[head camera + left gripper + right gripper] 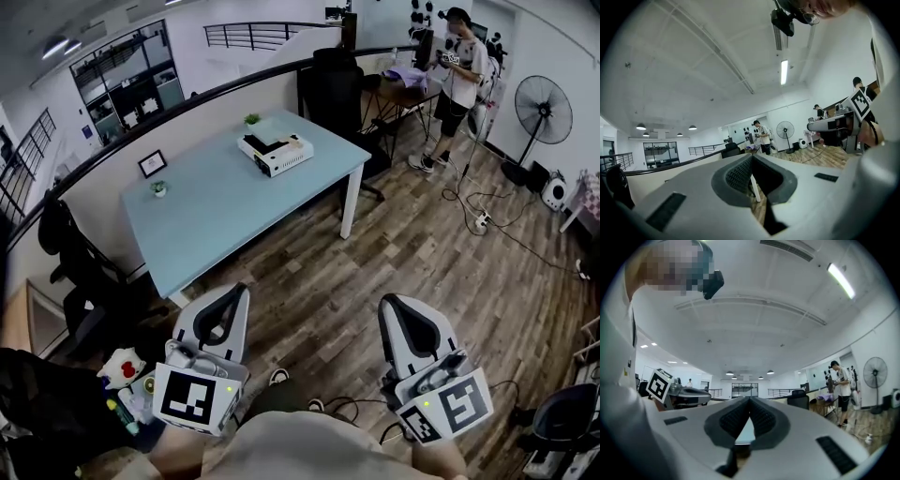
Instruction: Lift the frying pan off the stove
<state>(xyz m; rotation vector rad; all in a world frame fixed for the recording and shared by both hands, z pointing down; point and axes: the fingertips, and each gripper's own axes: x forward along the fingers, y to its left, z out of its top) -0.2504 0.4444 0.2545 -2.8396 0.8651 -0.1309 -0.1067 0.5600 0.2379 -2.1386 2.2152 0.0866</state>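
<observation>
Two grippers are logged here, both empty; we make out no frying pan in any view.

1. Left gripper [240,292]: held low by our body and pointing level. Its jaws are together with nothing between them.
2. Pale blue table [206,216]: it stands ahead of both grippers across the wooden floor, well apart from them.
3. White boxy unit [275,153]: it sits on the far half of the table, long axis running left to right. We judge it the likely stove. Whether a pan rests on it is too small to tell.
4. Right gripper [387,304]: level beside the left one, with its jaws likewise closed on nothing.
5. Person [459,66] and standing fan [544,111]: at far right, clear of our path.

Bearing: the unit lies forward, between the two grippers' lines and slightly nearer the left. We judge that either hand must first close the whole gap to the table.
</observation>
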